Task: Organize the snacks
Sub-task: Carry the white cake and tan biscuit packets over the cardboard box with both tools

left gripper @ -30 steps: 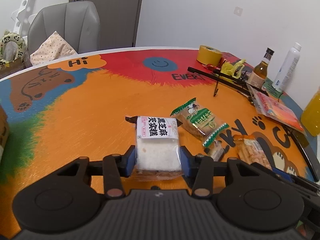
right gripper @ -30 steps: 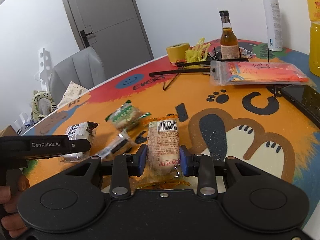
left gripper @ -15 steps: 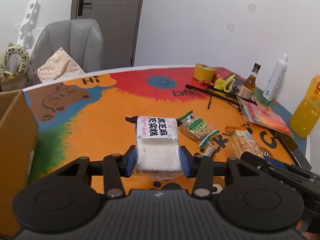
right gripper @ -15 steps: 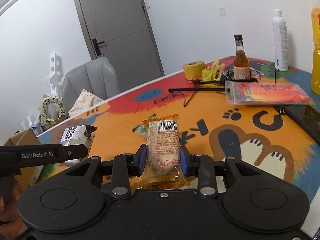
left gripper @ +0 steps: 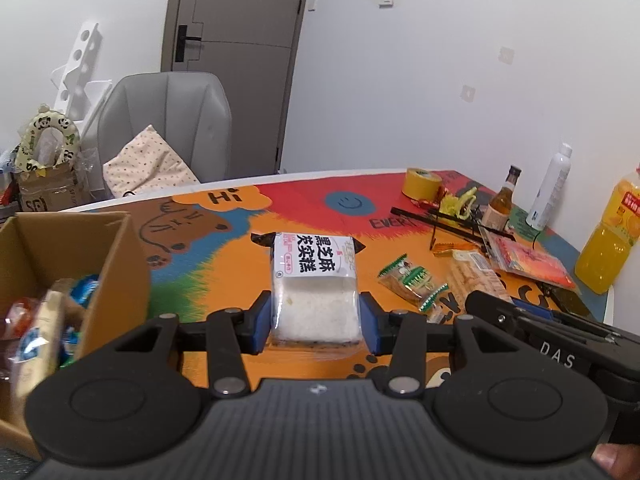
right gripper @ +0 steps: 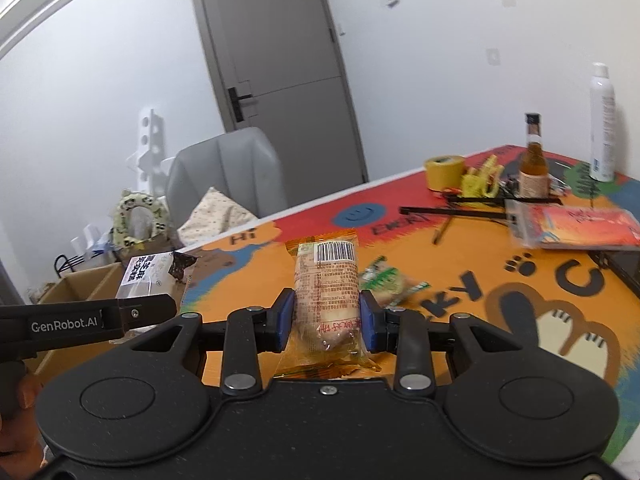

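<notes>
My left gripper (left gripper: 314, 322) is shut on a white rice cake pack (left gripper: 314, 280) with black print and holds it above the table. The pack also shows in the right wrist view (right gripper: 154, 278). My right gripper (right gripper: 326, 322) is shut on an orange-wrapped snack bar (right gripper: 326, 292), lifted off the table; it also shows in the left wrist view (left gripper: 472, 270). A cardboard box (left gripper: 68, 248) with several snacks inside stands at the left, lower than my left gripper. A green-wrapped snack (left gripper: 414, 280) lies on the table, also in the right wrist view (right gripper: 386, 282).
The painted table (left gripper: 224, 248) holds a yellow tape roll (left gripper: 420, 182), a brown bottle (left gripper: 502, 204), a white spray bottle (left gripper: 550, 192), an orange juice bottle (left gripper: 612, 236), a red zip pouch (left gripper: 528, 258) and black rods (left gripper: 444, 220). A grey chair (left gripper: 172, 128) stands behind.
Both grippers have risen and pulled back with their snacks. The cardboard box has come further into the left wrist view at the left.
</notes>
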Motion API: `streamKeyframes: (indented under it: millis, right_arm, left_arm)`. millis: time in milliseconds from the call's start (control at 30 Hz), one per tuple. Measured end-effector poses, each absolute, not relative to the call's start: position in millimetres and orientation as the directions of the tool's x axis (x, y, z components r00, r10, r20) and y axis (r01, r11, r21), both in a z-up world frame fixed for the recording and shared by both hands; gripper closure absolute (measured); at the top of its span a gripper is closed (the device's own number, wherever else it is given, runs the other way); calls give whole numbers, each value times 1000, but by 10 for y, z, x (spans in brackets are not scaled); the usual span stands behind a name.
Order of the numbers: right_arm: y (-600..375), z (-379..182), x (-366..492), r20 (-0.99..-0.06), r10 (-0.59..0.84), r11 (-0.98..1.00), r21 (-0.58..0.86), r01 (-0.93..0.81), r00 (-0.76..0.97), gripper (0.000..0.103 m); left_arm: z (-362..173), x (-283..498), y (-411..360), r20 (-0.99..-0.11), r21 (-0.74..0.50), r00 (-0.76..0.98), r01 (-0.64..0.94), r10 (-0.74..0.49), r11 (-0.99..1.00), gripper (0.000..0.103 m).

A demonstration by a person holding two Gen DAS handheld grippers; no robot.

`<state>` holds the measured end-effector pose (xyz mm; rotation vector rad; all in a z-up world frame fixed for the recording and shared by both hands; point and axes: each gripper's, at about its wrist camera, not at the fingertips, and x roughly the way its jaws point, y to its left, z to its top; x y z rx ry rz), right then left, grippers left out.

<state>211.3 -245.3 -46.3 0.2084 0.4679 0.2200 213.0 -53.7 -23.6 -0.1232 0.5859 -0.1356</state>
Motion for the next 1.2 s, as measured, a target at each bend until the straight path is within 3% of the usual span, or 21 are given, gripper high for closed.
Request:
streamKeyframes:
  millis: [1200]
  right_arm:
    - [-1052, -152, 2118, -376, 415, 909, 200, -365, 828, 71]
  left_arm:
    - [-11, 1742, 1063, -487, -183, 873, -115, 12, 976, 59]
